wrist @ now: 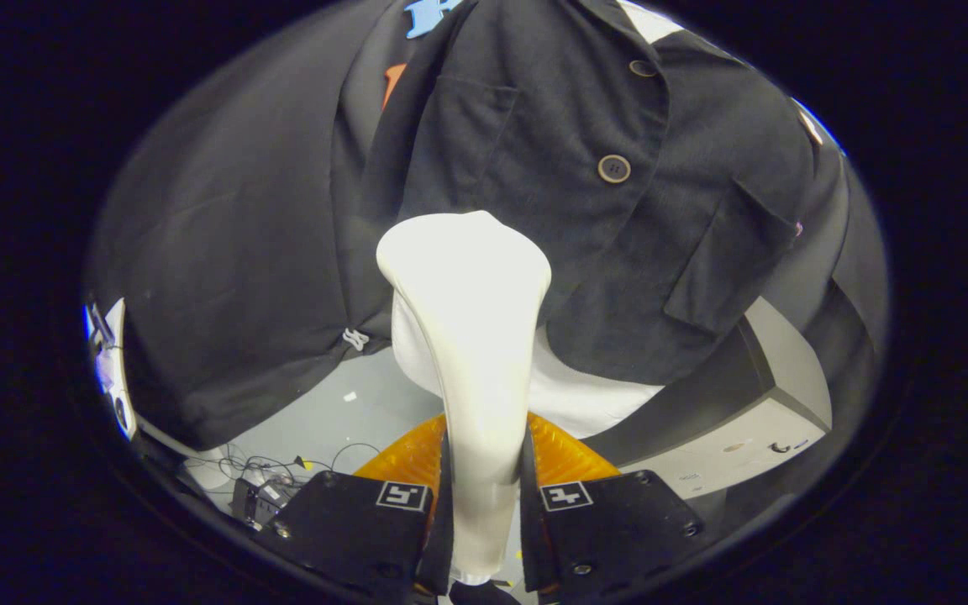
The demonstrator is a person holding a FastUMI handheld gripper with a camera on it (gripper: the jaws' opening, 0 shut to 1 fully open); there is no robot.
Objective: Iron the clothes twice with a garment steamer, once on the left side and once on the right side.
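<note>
A white garment steamer (467, 336) stands up between my fingers, and my gripper (484, 470) is shut on its handle. Its wide head sits right at the front of a dark buttoned jacket (585, 143) that hangs just beyond the fingers. The head lies near the jacket's lower middle, left of the row of round buttons (613, 168) and below the chest pocket (459, 143). A flap pocket (728, 260) hangs off to the right. The steamer hides part of the hem; I cannot tell whether the head touches the cloth.
Below the jacket's hem is a pale floor (349, 412) with loose cables and a small device (261, 491) beside the left finger. A grey and white box-like unit (753, 420) stands to the right of the fingers. White equipment (110, 370) sits at the far left.
</note>
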